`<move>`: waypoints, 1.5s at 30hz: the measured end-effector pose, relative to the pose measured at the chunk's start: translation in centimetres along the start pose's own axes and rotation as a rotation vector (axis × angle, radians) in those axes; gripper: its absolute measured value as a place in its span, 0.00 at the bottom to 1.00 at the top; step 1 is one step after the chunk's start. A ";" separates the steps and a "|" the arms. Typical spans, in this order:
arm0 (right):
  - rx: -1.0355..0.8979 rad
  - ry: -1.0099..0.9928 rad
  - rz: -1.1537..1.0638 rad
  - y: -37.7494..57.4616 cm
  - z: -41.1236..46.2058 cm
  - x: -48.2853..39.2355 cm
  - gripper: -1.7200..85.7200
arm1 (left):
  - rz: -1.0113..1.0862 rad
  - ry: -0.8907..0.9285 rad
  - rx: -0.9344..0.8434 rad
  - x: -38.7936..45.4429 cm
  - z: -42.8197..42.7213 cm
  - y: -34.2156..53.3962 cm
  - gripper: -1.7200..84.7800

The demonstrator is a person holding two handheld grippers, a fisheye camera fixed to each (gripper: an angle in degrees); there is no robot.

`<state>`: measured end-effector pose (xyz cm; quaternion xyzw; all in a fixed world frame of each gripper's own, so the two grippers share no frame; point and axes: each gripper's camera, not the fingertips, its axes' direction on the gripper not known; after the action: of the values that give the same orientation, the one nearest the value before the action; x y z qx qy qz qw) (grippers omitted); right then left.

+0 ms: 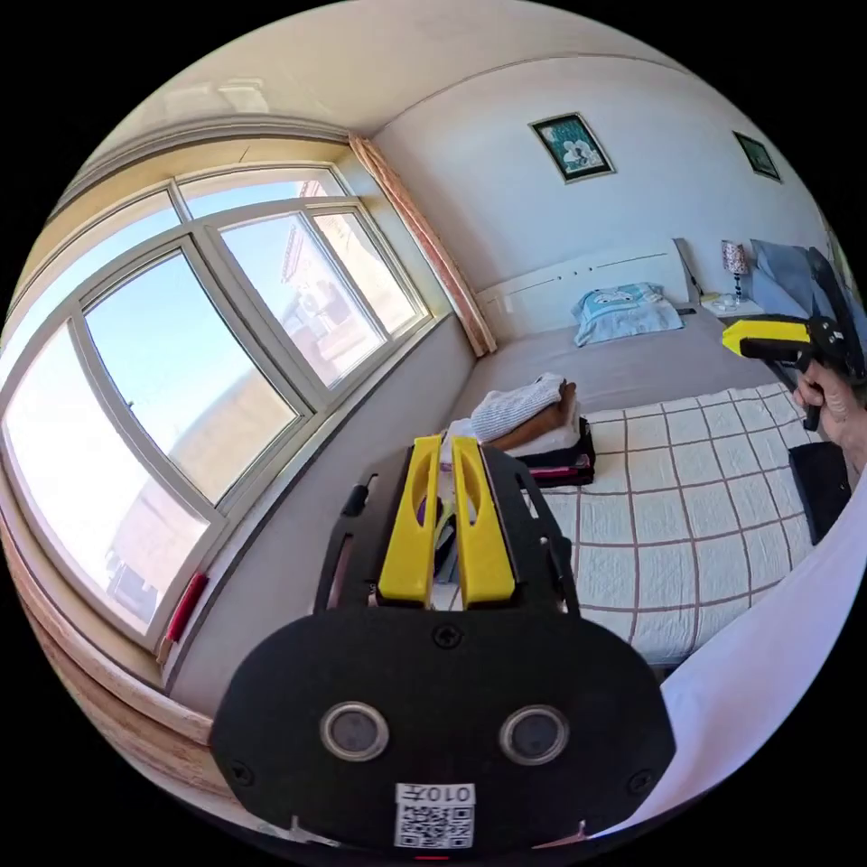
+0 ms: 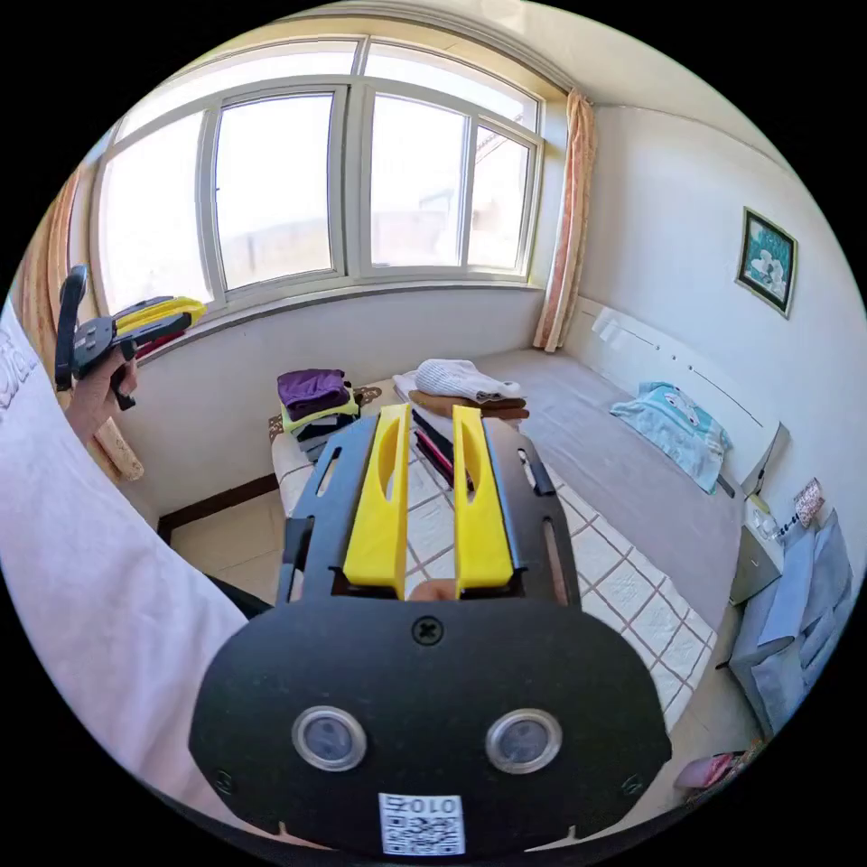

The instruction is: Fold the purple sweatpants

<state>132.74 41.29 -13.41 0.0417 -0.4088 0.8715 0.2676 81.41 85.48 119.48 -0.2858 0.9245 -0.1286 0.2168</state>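
Your left gripper [image 1: 447, 442] is empty, jaws nearly together. Your right gripper [image 2: 429, 411] is also empty, jaws slightly apart. The sweatpants [image 2: 312, 388] look already folded, topping a pile beyond and left of the right jaws; I can't tell their long axis. Both grippers hang above the checked bed [image 2: 623, 578], window [image 2: 361, 172] beyond.

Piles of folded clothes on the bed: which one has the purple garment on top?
The pile nearest the window wall, at the bed's corner: a folded purple garment crowns it. The neighbouring pile is topped by a white knit.
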 end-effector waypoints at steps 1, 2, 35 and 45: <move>0.008 -0.042 -0.023 -0.4 0.1 -0.4 0.11 | -0.042 -0.013 -0.011 0.1 -0.4 -0.8 0.02; 0.036 -0.078 -0.041 -0.6 0.0 -0.8 0.12 | -0.044 -0.006 -0.025 0.3 -0.4 -1.2 0.02; 0.040 0.102 0.222 -25.7 11.1 -8.0 0.21 | 0.170 0.300 -0.556 -9.3 64.0 -20.6 0.19; 0.073 0.138 0.284 -25.8 10.2 -6.4 0.19 | -0.083 0.608 -0.642 -16.5 72.8 -23.3 0.15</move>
<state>149.57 44.50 9.26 -0.0666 -0.3594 0.9156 0.1674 139.21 68.09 69.81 -0.3245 0.9272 0.0782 -0.1701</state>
